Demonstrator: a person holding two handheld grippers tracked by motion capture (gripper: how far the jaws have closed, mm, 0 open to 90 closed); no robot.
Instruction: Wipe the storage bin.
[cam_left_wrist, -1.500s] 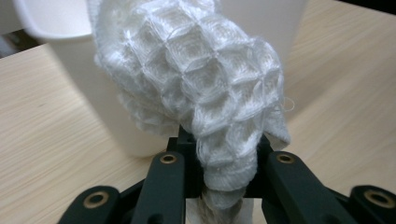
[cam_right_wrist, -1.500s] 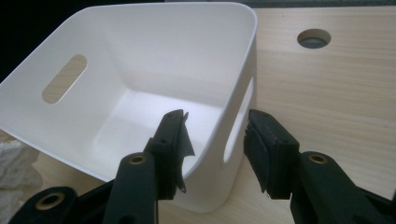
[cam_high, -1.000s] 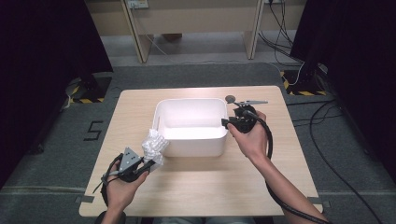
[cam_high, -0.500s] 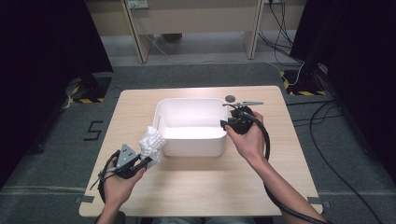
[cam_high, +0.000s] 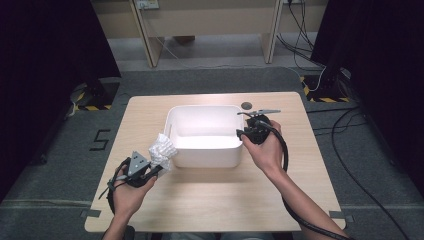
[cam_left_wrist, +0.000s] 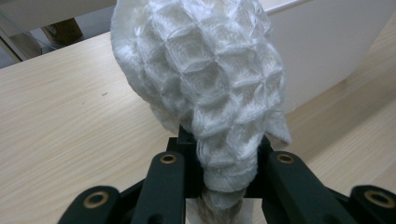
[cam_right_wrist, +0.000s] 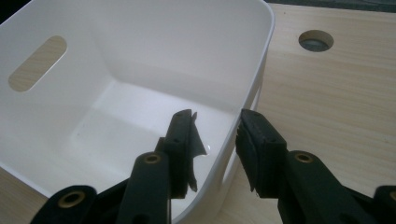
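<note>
Clamping our left gripper (cam_left_wrist: 217, 186) on the white cloth (cam_left_wrist: 210, 88), our right gripper (cam_right_wrist: 215, 140) closing astride the bin wall (cam_right_wrist: 243, 116), seemingly not yet pinching.

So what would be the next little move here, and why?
Probably the right gripper finishes closing: its fingers straddle the white bin's wall and have just been closing on it. That steadies the empty bin for the white cloth in the left gripper.

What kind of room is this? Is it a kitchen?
Probably not a kitchen; it looks like a lab or workshop set up for recording. A plain wooden table stands on grey carpet, cables run across the floor, and black curtains hang at the sides.
</note>
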